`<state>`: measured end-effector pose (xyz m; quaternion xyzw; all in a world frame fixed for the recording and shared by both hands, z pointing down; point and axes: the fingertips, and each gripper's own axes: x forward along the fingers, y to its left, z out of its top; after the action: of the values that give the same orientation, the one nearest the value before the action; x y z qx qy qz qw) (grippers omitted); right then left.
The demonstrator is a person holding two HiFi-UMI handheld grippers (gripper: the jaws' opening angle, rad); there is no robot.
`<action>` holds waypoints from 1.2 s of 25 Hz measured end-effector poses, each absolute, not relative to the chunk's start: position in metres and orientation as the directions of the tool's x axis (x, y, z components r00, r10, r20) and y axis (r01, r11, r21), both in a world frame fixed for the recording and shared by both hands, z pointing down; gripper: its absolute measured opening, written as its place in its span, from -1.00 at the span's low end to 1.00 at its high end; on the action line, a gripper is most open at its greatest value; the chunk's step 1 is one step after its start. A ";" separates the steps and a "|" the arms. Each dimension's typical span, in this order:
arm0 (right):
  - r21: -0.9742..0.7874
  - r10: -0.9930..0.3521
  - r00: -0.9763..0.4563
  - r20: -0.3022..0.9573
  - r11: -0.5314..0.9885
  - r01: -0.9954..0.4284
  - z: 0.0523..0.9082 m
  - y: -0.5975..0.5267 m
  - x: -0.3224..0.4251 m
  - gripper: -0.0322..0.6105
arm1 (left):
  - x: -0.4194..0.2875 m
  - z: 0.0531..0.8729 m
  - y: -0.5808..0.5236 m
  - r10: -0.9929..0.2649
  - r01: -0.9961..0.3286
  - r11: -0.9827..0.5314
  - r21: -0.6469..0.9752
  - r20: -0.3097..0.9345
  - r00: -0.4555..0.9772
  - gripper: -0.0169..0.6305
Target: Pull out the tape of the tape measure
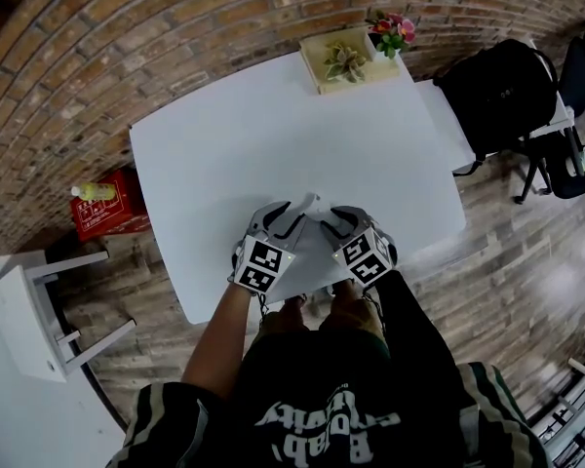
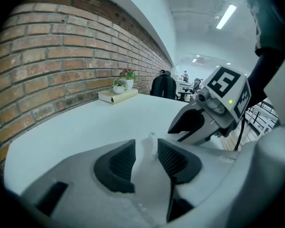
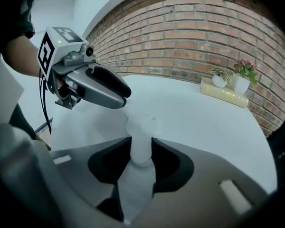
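Observation:
The tape measure (image 1: 312, 206) is a small white thing that barely stands out from the white table (image 1: 273, 135), close to its near edge. My two grippers meet tip to tip over it. The left gripper (image 1: 298, 213) has its ribbed pads closed on the white body (image 2: 145, 158), whose small tip pokes out ahead. In the right gripper view, the right gripper (image 3: 141, 144) has its pads against a narrow white piece (image 3: 141, 137), apparently the tape's end. The left gripper (image 3: 116, 91) hangs just beyond it. What joins the two white parts is hidden by the jaws.
A wooden tray with small potted plants (image 1: 346, 61) and pink flowers (image 1: 392, 29) stands at the table's far edge. To the right is a black backpack (image 1: 497, 91) on a chair. A red crate (image 1: 102, 208) and a white stool (image 1: 29, 310) stand on the floor to the left.

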<state>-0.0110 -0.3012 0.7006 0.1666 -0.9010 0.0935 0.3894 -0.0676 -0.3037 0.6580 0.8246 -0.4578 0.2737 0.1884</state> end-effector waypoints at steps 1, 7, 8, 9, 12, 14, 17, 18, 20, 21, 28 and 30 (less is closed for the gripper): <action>-0.052 -0.221 -0.645 0.731 0.925 -0.376 0.700 -0.301 -0.011 -0.44 | -0.068 0.659 -0.303 -0.650 -0.858 -0.509 0.062 0.626 0.431 -0.49; -0.157 -0.201 -0.687 0.698 0.893 -0.421 0.675 -0.303 -0.010 -0.44 | -0.063 0.662 -0.297 -0.633 -0.833 -0.550 0.062 0.619 0.465 -0.50; -0.157 -0.206 -0.693 0.690 0.893 -0.422 0.668 -0.304 -0.009 -0.44 | -0.061 0.661 -0.296 -0.629 -0.825 -0.562 0.061 0.616 0.474 -0.50; -0.156 -0.212 -0.699 0.684 0.893 -0.423 0.661 -0.305 -0.008 -0.44 | -0.059 0.660 -0.296 -0.626 -0.818 -0.572 0.059 0.612 0.482 -0.50; -0.135 -0.221 -0.702 0.677 0.900 -0.414 0.645 -0.306 -0.004 -0.44 | -0.054 0.653 -0.294 -0.617 -0.796 -0.603 0.053 0.601 0.508 -0.50; -0.114 -0.220 -0.700 0.679 0.911 -0.397 0.637 -0.303 -0.001 -0.44 | -0.048 0.646 -0.292 -0.607 -0.772 -0.634 0.048 0.587 0.535 -0.52; -0.088 -0.214 -0.694 0.687 0.924 -0.372 0.627 -0.296 0.004 -0.44 | -0.038 0.635 -0.288 -0.583 -0.723 -0.690 0.039 0.563 0.586 -0.53; -0.083 -0.211 -0.693 0.689 0.927 -0.365 0.625 -0.293 0.006 -0.44 | -0.034 0.631 -0.286 -0.571 -0.704 -0.710 0.036 0.555 0.605 -0.53; -0.077 -0.208 -0.692 0.692 0.931 -0.357 0.619 -0.289 0.007 -0.44 | -0.028 0.625 -0.282 -0.547 -0.669 -0.742 0.035 0.545 0.635 -0.77; -0.072 -0.212 -0.691 0.691 0.931 -0.358 0.617 -0.289 0.008 -0.44 | -0.027 0.622 -0.282 -0.540 -0.659 -0.751 0.035 0.543 0.643 -0.78; -0.060 -0.313 -0.658 0.685 0.876 -0.479 0.602 -0.297 0.009 -0.44 | -0.032 0.604 -0.297 -0.596 -0.726 -0.685 0.051 0.534 0.600 -0.84; -0.064 -0.344 -0.636 0.691 0.847 -0.527 0.602 -0.300 0.011 -0.44 | -0.034 0.603 -0.301 -0.616 -0.756 -0.653 0.052 0.545 0.570 -0.84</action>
<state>0.0107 -0.2996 0.6025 0.2434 -0.8948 0.1309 0.3507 -0.0342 -0.3012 0.6035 0.8746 -0.3920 0.2481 0.1410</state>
